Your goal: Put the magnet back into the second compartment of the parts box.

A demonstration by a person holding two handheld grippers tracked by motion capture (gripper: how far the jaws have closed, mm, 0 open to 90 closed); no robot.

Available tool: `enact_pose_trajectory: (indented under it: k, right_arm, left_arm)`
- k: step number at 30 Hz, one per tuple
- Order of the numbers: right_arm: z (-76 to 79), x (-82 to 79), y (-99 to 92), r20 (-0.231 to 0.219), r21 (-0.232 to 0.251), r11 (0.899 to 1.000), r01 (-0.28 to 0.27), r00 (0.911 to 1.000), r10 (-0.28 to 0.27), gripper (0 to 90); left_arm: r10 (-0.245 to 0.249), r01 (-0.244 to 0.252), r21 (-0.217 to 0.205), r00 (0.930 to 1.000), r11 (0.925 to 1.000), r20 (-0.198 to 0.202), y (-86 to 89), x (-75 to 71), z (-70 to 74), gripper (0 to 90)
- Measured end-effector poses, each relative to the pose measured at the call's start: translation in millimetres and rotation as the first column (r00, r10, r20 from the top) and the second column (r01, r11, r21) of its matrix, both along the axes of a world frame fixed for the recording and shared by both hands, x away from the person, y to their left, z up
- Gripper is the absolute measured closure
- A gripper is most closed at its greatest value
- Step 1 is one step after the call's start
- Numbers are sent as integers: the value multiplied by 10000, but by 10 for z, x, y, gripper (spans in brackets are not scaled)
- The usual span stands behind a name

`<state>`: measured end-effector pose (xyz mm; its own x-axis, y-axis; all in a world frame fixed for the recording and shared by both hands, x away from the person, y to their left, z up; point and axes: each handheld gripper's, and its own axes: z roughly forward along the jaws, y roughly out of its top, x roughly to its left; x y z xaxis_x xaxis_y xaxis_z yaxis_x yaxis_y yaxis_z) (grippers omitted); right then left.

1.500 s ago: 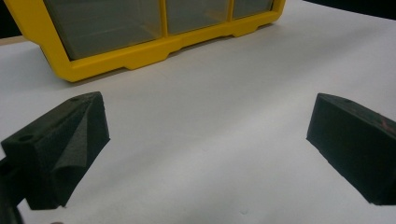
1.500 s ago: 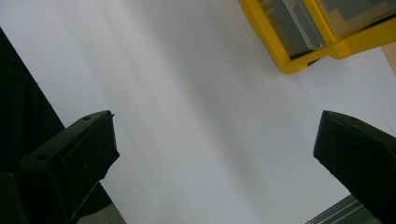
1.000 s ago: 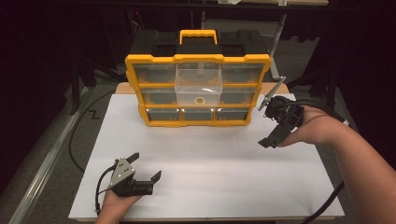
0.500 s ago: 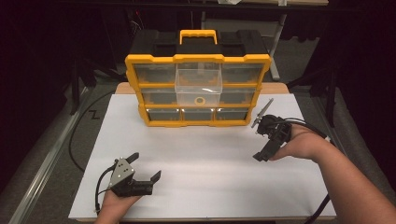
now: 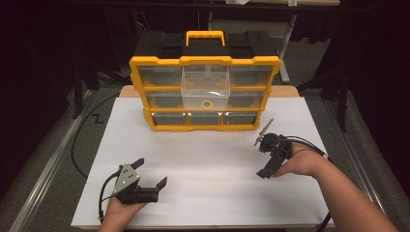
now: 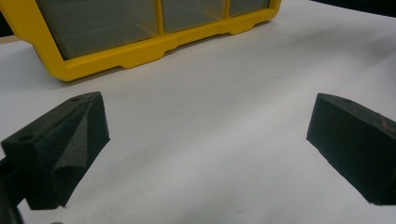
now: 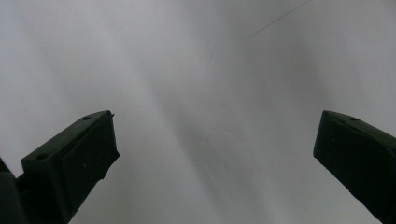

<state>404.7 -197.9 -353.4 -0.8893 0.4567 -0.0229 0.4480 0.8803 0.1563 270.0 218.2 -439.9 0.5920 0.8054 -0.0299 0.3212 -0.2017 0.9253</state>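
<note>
Overhead, a yellow-framed plastic organizer with clear drawers (image 5: 205, 94) stands on the white table (image 5: 212, 159); its pulled-out middle clear drawer (image 5: 205, 88) holds a small ring (image 5: 207, 103). The left gripper (image 5: 151, 172) and right gripper (image 5: 261, 157) hover empty. Each gripper view shows jaws spread wide, grasping nothing.

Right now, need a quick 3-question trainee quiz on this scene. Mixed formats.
1. True or false: the left tool is shut on a drawer.
2. Multiple choice: the clear drawer pulled out of the yellow organizer sits in which column? A) left B) middle C) right
3. Fill in: inside that drawer lies a small ____.

Key
1. False: its jaws stand wide apart and hold nothing, above the white tabletop.
2. B
3. Ring, yellowish; what kind cannot be told. The right tool is open too.
</note>
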Motion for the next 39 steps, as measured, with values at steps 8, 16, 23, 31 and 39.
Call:
enact_pose_trajectory:
  k: [8,16,23,31,39]
  right_arm:
    - [-359,-31,35,-377,-203,9998,-49,9993,41,1]
    - [-504,-30,56,-436,-168,9998,-119,9990,111,1]
    - [-510,-87,-37,278,1151,9919,535,9980,-570,1]
    - [-617,-221,-214,1134,3716,9212,1153,9792,-1682,1]
    - [-607,-370,-252,2126,6153,7804,1110,9300,-2999,1]
  left_arm:
    - [-2,2,11,10000,10000,2,-1,-1,-1,3]
    - [4,-4,-7,10000,10000,-6,0,0,1,3]
    - [-31,31,30,9999,10000,-110,6,14,-5,3]
    - [-140,141,14,9996,9999,-237,1,22,-10,3]
    - [-49,47,-96,9997,9999,-253,20,26,-8,3]
